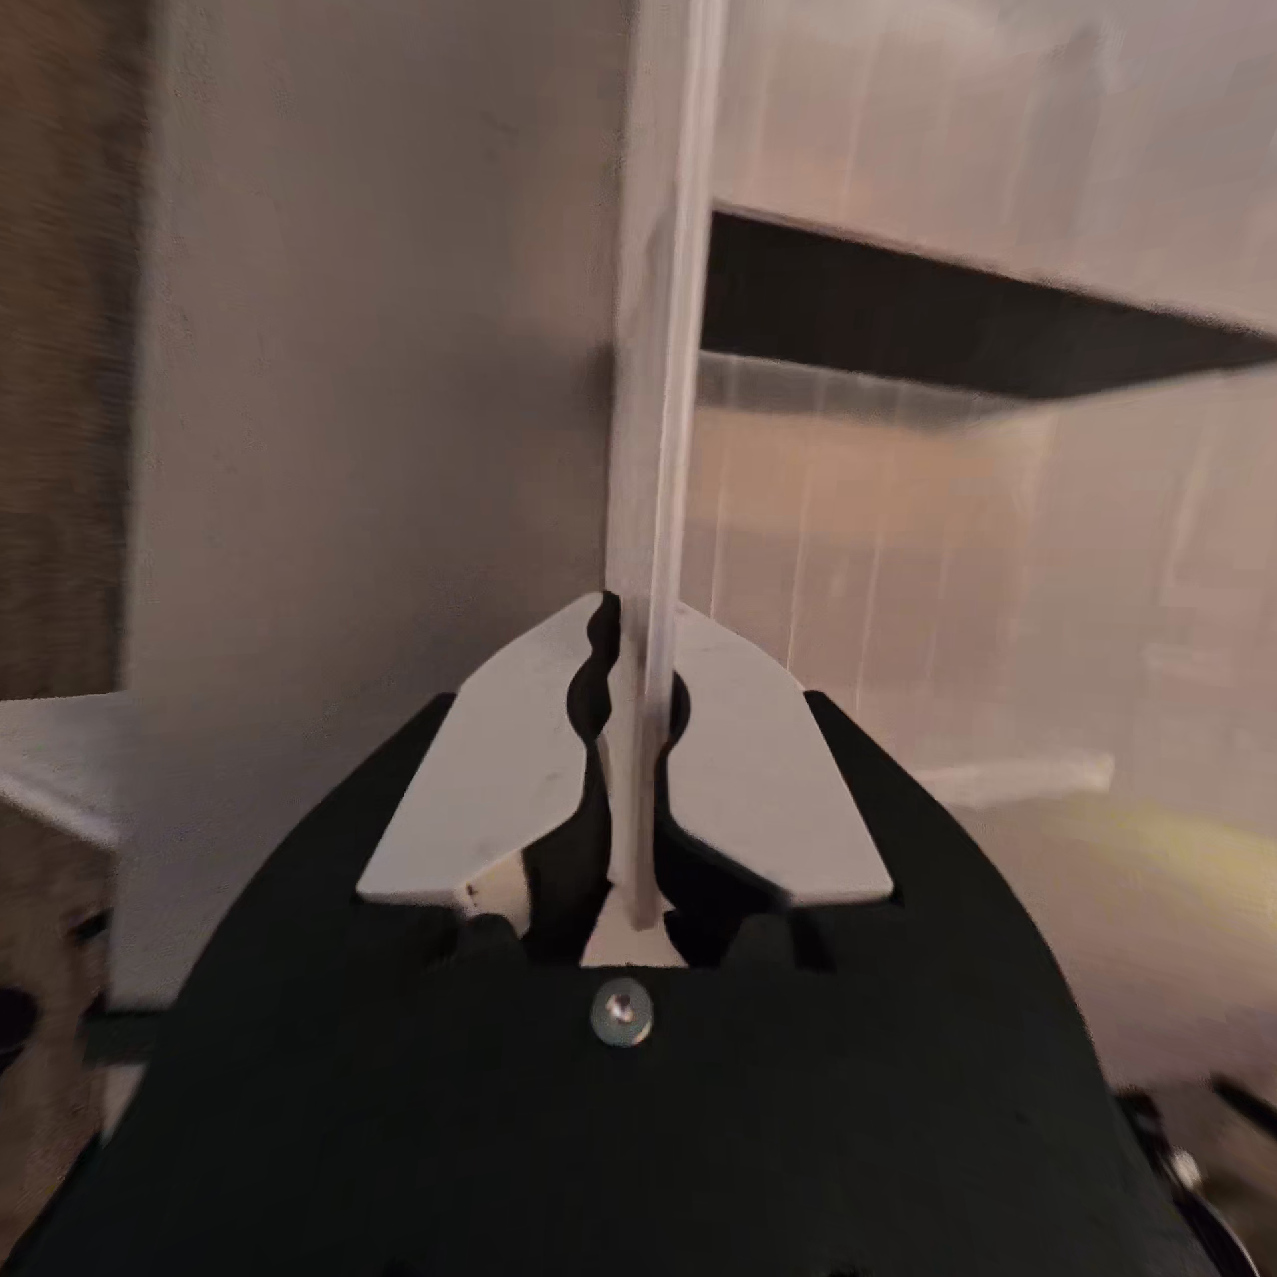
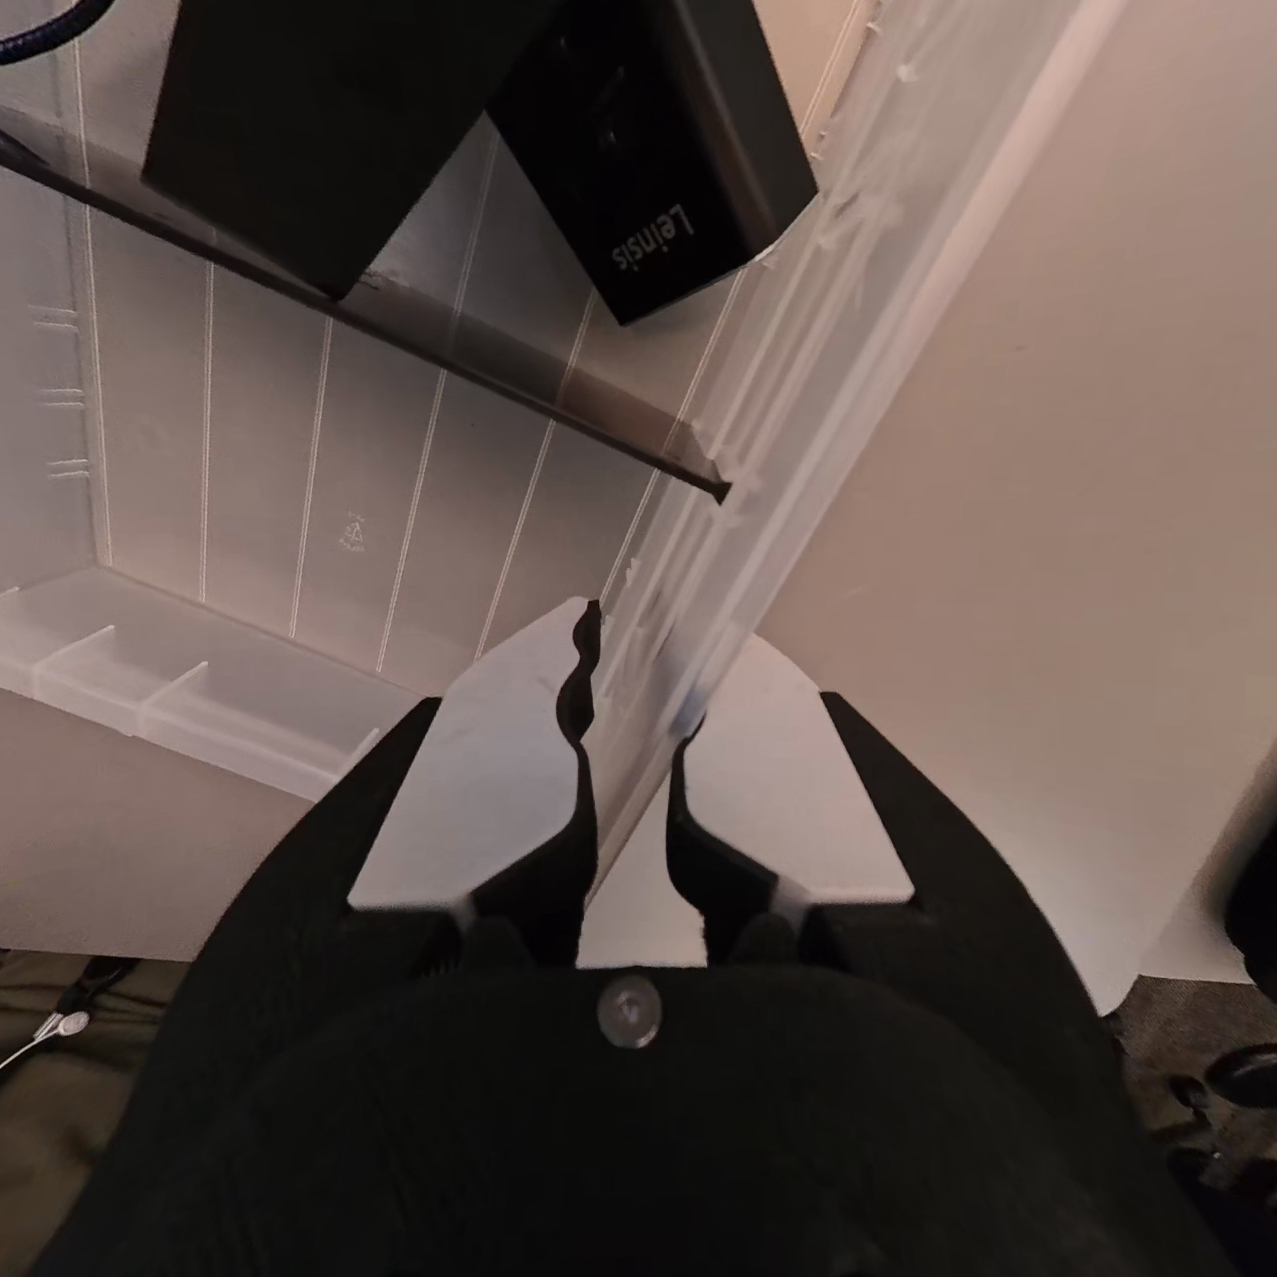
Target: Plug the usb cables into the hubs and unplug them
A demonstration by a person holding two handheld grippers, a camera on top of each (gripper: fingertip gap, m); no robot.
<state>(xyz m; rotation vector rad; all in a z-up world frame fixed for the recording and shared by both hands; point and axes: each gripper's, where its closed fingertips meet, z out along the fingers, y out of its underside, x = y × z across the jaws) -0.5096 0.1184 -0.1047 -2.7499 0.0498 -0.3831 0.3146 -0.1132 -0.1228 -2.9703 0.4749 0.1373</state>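
Note:
Both grippers hold a clear plastic bin by its rim. In the left wrist view my left gripper (image 1: 639, 608) is shut on the bin's edge (image 1: 663, 345), which runs straight up from the jaws. In the right wrist view my right gripper (image 2: 667, 622) is shut on the bin's rim (image 2: 829, 311), which slants up to the right. Through the ribbed bin wall (image 2: 276, 449) I see two black boxes (image 2: 290, 138) (image 2: 656, 173) and a thin dark strip (image 2: 484, 373). A dark blue cable (image 2: 41, 34) shows at the top left corner. No hub ports are visible.
A pale flat surface (image 2: 1036, 553) lies to the right of the bin. A brown curtain (image 1: 62, 345) and a white wall (image 1: 345, 414) are on the left. Cables (image 2: 48, 1029) and dark chair wheels (image 2: 1244, 1078) are on the floor below. The grippers' ends are close to 85 centimetres from one another.

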